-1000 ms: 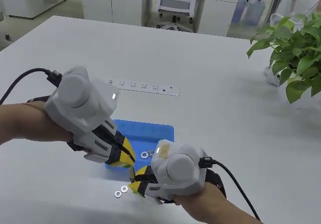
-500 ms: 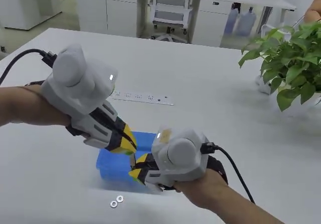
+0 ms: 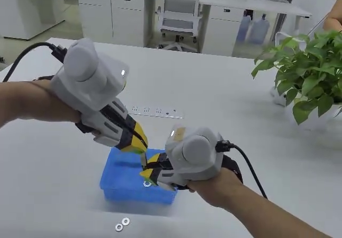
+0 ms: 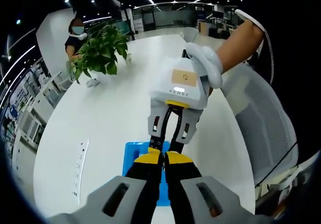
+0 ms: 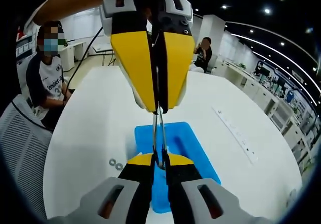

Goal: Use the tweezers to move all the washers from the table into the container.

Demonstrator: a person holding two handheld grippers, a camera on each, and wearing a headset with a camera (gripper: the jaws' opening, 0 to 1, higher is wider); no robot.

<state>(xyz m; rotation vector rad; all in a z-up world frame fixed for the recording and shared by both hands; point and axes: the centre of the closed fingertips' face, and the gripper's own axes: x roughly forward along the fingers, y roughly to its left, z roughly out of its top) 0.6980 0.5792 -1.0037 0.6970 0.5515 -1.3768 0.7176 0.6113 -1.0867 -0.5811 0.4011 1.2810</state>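
Thin metal tweezers (image 5: pixel 158 133) run between the two grippers, which face each other tip to tip. My left gripper (image 3: pixel 141 146) is shut on their upper end, and my right gripper (image 5: pixel 159 159) is shut on their lower part. Both sets of yellow jaw tips hang over the blue container (image 3: pixel 122 180), also seen as the container (image 5: pixel 186 142). A small washer (image 3: pixel 147 183) shows at the tweezers' tip just over the container. Two washers (image 3: pixel 122 224) lie on the white table in front of the container. In the left gripper view my left gripper (image 4: pixel 163 156) points at the right one.
A flat white power strip (image 3: pixel 155 111) lies behind the container. A potted plant (image 3: pixel 304 83) stands at the table's right edge. An office chair (image 3: pixel 179 11) and desks are beyond the far edge. A seated person (image 5: pixel 47 78) is near the table.
Both grippers, with the tweezers between them, have moved from beside the loose washers on the table to above the blue container. The head camera has tilted, shifting the whole scene.
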